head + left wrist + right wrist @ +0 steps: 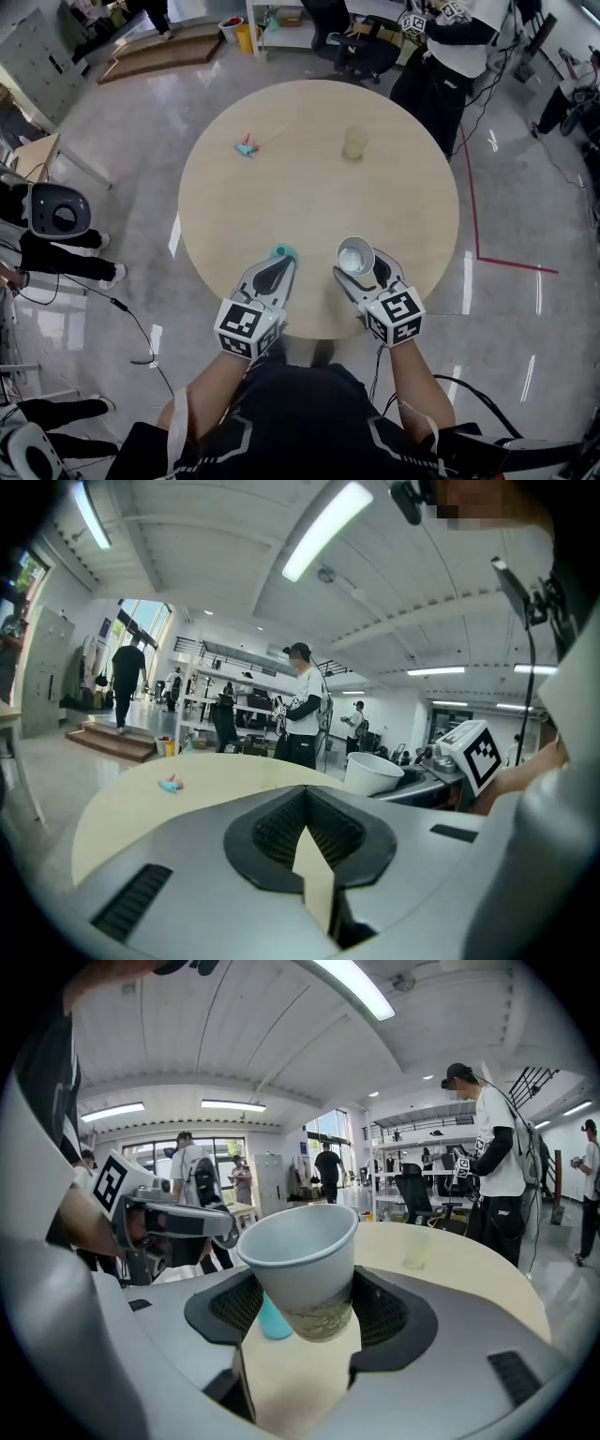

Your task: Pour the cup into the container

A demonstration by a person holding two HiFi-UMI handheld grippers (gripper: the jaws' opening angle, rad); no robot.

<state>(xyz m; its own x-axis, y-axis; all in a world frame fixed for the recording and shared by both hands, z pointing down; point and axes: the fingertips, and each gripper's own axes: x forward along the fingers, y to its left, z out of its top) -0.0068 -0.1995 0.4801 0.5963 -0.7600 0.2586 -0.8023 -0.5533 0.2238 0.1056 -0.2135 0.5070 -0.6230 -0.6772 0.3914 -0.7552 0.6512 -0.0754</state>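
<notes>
Clamped on the lower body of a white paper cup (355,256) (305,1265), the right gripper's (361,274) (306,1290) jaws hold it mouth up and slightly tilted, over the near edge of the round wooden table (309,197). The left gripper (277,268) (305,797) lies just beside it on the left, its jaws brought together at the tips with nothing showing between them. A small teal object (282,251) (272,1321) sits right at those tips; what it is cannot be made out. The container (354,143) (415,1249), a pale translucent cup, stands upright well apart on the table's far side. A small teal-and-pink item (246,147) (170,784) lies to the container's left. Beyond the table stands a person (450,47) (497,1166) in a white shirt.
</notes>
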